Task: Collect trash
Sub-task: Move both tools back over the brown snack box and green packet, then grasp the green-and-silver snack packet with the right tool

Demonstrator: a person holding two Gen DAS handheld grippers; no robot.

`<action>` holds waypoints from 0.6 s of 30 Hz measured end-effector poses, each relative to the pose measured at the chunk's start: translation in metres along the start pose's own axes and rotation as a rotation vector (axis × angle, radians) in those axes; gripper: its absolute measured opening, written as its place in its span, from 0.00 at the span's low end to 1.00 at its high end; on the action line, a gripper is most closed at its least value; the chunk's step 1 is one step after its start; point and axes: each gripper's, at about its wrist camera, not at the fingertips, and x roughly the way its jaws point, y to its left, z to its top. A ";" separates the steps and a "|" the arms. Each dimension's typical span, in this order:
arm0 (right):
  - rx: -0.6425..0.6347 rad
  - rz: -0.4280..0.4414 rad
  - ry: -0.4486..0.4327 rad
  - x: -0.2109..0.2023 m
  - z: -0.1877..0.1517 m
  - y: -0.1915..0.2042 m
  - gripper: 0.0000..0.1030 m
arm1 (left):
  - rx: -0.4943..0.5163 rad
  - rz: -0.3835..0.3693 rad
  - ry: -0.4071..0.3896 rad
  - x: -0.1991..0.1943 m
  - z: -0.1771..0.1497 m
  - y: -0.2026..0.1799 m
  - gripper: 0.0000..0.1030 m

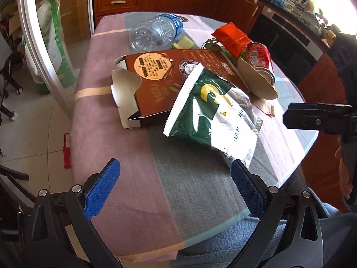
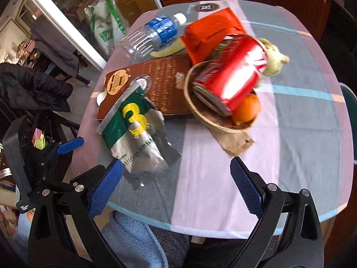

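1. Both grippers hang over the near table [image 1: 138, 201] edge, nothing in them: left gripper [image 1: 175, 187] jaws spread wide, right gripper [image 2: 176, 185] same.
2. Green-and-white snack bag [image 1: 209, 116] lies nearest, leaning on the torn brown box [image 1: 156, 82].
3. Clear water bottle [image 1: 156, 32] lies on its side behind the box.
4. Further right, an orange carton [image 1: 232, 38] and a red can [image 2: 232, 76] tipped in a paper bowl [image 2: 200, 111] with an orange [image 2: 246, 110].

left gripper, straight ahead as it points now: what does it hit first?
Most likely the snack bag: it lies centred ahead of the open left gripper, with bare tablecloth between. The brown box sits behind it. Depth is uncertain.
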 end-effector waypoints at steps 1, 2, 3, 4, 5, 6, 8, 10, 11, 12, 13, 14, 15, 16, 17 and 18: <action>-0.016 0.001 0.003 0.006 0.003 0.008 0.90 | 0.003 -0.008 0.000 -0.001 -0.001 0.004 0.96; -0.034 0.004 0.006 0.013 0.007 0.014 0.90 | 0.006 -0.019 0.002 -0.001 -0.003 0.008 0.96; -0.051 0.002 0.006 0.019 0.010 0.020 0.90 | 0.009 -0.032 0.008 0.000 -0.005 0.011 0.96; -0.070 -0.008 0.009 0.026 0.013 0.025 0.90 | 0.013 -0.042 0.015 0.001 -0.006 0.013 0.96; -0.084 -0.019 0.015 0.032 0.016 0.028 0.90 | 0.017 -0.045 0.021 0.002 -0.008 0.015 0.96; -0.091 -0.027 0.021 0.038 0.019 0.030 0.90 | 0.017 -0.042 0.023 0.002 -0.010 0.018 0.96; -0.088 -0.038 0.030 0.049 0.023 0.030 0.90 | 0.012 -0.041 0.027 0.004 -0.011 0.022 0.96; -0.077 -0.042 0.045 0.057 0.025 0.027 0.90 | 0.005 -0.049 0.020 0.004 -0.009 0.025 0.96; -0.070 -0.042 0.051 0.062 0.025 0.027 0.90 | 0.005 -0.049 0.018 0.004 -0.008 0.027 0.96; -0.066 -0.041 0.055 0.065 0.025 0.026 0.90 | 0.007 -0.049 0.016 0.004 -0.006 0.028 0.96; -0.066 -0.038 0.057 0.067 0.025 0.026 0.90 | 0.009 -0.051 0.014 0.005 -0.004 0.030 0.96; -0.072 -0.043 0.055 0.068 0.024 0.028 0.90 | 0.011 -0.053 0.012 0.006 -0.002 0.032 0.96; -0.086 -0.045 0.051 0.068 0.024 0.030 0.90 | 0.012 -0.053 0.012 0.006 0.000 0.034 0.96; -0.096 -0.040 0.056 0.069 0.023 0.033 0.90 | 0.012 -0.054 0.012 0.008 0.002 0.036 0.96; -0.107 -0.042 0.055 0.070 0.023 0.036 0.88 | 0.011 -0.058 0.013 0.008 0.004 0.038 0.96; -0.122 -0.046 0.051 0.069 0.022 0.040 0.79 | 0.011 -0.063 0.013 0.009 0.006 0.040 0.96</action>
